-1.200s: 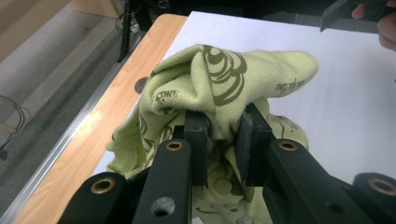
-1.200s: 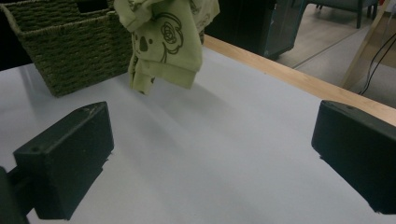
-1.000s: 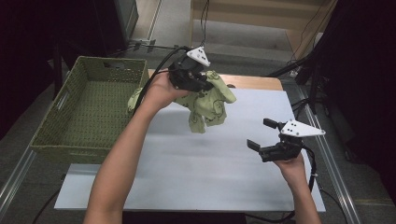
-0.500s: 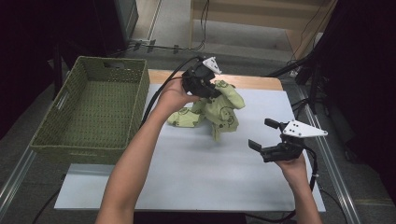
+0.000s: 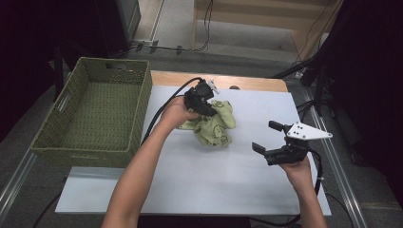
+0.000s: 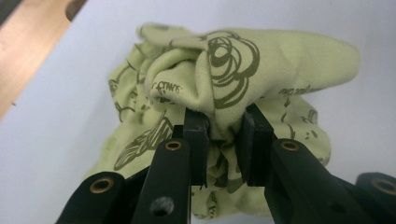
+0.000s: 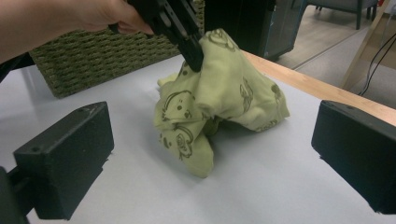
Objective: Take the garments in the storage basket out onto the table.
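Green cloth — soft printed knit, bunched into a lump with dark line drawings — now rests its lower folds on the white table, where a second ago it hung clear above it, nearer the basket. Left gripper has come down with it, jaws clamped on a pinched fold at the top. Looks like a set-down for spreading or folding. Right gripper waits just beside, jaws wide apart, nothing in them. Woven green basket stands at the left — rigid, open-topped.
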`<state>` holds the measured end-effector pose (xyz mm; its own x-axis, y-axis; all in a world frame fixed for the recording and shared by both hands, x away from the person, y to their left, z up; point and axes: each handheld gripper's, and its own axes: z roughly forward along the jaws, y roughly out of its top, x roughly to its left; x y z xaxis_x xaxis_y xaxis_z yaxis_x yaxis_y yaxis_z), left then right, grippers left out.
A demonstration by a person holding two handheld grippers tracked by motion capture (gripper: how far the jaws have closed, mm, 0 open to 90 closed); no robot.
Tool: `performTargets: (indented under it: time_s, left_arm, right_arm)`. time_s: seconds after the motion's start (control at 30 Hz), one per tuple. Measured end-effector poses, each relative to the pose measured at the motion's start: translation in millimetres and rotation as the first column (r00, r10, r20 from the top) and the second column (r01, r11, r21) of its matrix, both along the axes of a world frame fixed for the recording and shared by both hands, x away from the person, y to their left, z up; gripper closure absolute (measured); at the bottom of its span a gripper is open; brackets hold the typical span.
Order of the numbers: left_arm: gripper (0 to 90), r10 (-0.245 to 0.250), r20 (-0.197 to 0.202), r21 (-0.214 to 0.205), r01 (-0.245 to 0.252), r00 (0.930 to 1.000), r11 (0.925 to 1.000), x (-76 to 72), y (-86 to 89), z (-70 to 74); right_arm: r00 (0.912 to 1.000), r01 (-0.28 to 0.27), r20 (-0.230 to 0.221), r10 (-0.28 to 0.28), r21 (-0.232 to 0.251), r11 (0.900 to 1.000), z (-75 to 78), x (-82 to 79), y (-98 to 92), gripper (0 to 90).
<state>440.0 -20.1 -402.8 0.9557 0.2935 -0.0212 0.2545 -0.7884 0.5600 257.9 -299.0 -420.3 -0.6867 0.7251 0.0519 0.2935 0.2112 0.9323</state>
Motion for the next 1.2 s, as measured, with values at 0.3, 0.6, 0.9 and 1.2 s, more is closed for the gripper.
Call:
performTargets:
  time_s: [0.3, 0.6, 0.9, 1.2]
  left_arm:
    - [64.0, 0.024, -0.066, 0.025, -0.022, 0.9976, 0.9994, 2.7, -3.8, -22.9]
    - [11.9, 0.068, -0.133, -0.014, -0.070, 0.9888, 0.9974, 1.5, -5.8, -28.4]
    - [0.0, 0.118, -0.073, -0.133, -0.127, 0.9903, 0.9829, -9.7, 6.2, -10.6]
    - [0.0, 0.170, -0.024, -0.290, -0.170, 0.9852, 0.9419, -33.2, 39.6, 24.6]
  right_arm:
    - [1.0000, 0.003, -0.003, -0.003, 0.002, 1.0000, -0.1, -0.3, -0.7, 0.0]
    - [1.0000, -0.002, -0.009, 0.002, 0.002, 1.0000, -1.4, 0.7, -0.4, 0.0]
    - [1.0000, -0.004, -0.008, 0.004, 0.002, 1.0000, -1.4, 1.0, -0.5, 0.0]
    - [1.0000, -0.005, -0.006, 0.005, 0.004, 1.0000, -1.3, 1.5, 1.2, 0.0]
